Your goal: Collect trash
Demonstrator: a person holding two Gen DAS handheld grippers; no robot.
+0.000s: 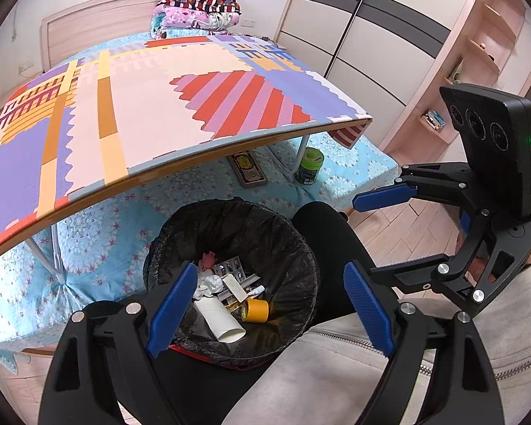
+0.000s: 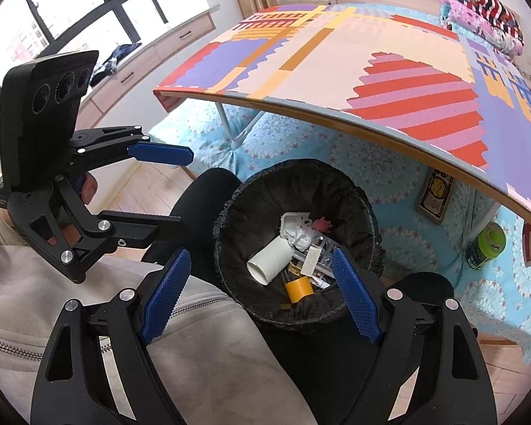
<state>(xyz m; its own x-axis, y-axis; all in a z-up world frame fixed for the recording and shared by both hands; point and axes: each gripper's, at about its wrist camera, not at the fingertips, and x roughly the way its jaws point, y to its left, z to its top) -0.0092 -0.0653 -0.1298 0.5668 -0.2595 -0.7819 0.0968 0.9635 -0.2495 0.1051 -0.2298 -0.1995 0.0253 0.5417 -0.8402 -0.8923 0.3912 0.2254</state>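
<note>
A bin lined with a black bag [image 1: 293,244] [image 2: 357,194] stands on the floor between the person's knees. In it lie a white cardboard tube [image 1: 221,320] [image 2: 270,260], a yellow tape roll [image 1: 255,311] [image 2: 298,289], crumpled tissue [image 1: 209,283] [image 2: 301,239], a blister pack [image 1: 230,265] and a small pink item [image 1: 208,259] [image 2: 323,224]. My left gripper [image 1: 270,308] hangs open and empty above the bin. My right gripper [image 2: 262,294] is open and empty above the bin's near rim. Each gripper shows in the other's view, open: the right [image 1: 371,233] and the left [image 2: 173,191].
A low table with a colourful patchwork top [image 1: 152,106] [image 2: 354,56] stands over a blue quilted bed [image 1: 99,226] [image 2: 368,163]. Under it lie a green tub [image 1: 309,166] [image 2: 486,246] and a flat printed box [image 1: 247,170] [image 2: 435,194]. Wardrobe and shelves stand at the right.
</note>
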